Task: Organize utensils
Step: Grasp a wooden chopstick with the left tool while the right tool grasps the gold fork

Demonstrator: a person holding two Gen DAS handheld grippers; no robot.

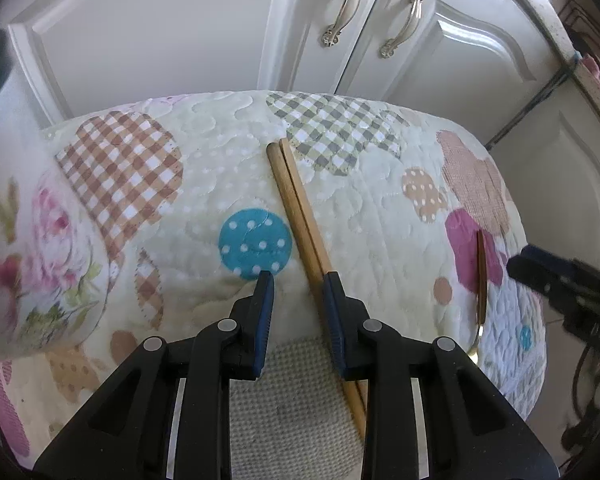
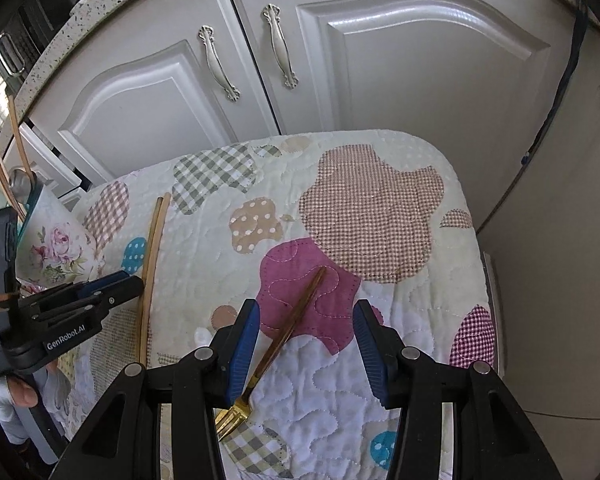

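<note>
a patchwork quilt (image 2: 380, 208) covers the counter; on it lie a pair of wooden chopsticks (image 1: 296, 204), a gold fork (image 2: 276, 350) and a floral cup (image 2: 56, 240).

1. Chopsticks (image 1: 300, 216): two plain wooden sticks lying flat, side by side and touching, on the quilt. They run away from the left gripper (image 1: 298, 280), passing under its right finger.
2. Fork (image 2: 278, 344): gold tines, dark brown-gold handle, lying flat and slanted between the right gripper's (image 2: 306, 316) fingers, tines nearest the camera.
</note>
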